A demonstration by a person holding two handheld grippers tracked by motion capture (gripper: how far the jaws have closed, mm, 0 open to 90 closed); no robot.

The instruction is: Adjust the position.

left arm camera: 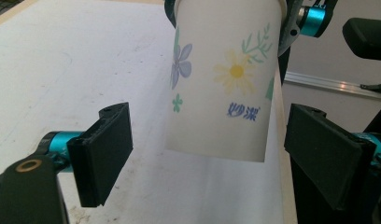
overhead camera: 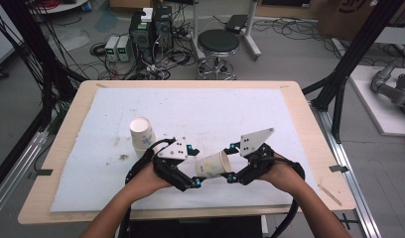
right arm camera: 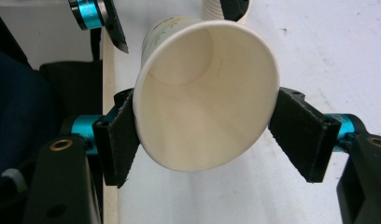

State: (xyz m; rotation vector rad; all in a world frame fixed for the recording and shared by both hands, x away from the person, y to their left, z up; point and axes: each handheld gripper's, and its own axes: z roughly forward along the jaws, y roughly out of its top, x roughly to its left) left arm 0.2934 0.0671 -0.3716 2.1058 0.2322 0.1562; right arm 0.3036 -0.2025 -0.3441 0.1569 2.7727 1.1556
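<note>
Robotics lab or test room. Grey concrete floor (overhead camera: 300,54) strewn with loose cables (overhead camera: 166,57). Computer towers (overhead camera: 151,29) and small power units (overhead camera: 116,47) sit on the floor beyond the counter (overhead camera: 66,148). Black rolling stool (overhead camera: 218,44). Black aluminium frame struts (overhead camera: 354,54) flank the counter. Cardboard box (overhead camera: 349,12) at far right.

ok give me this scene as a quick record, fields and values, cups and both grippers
held cup: flowered paper cup, on its side in the air, mouth toward the right gripper
right gripper: shut on the cup near its rim
left gripper: open, jaws on either side of the cup's base end, not touching
second cup: paper cup upright on the white mat, behind the left gripper
surface: wooden table
</note>
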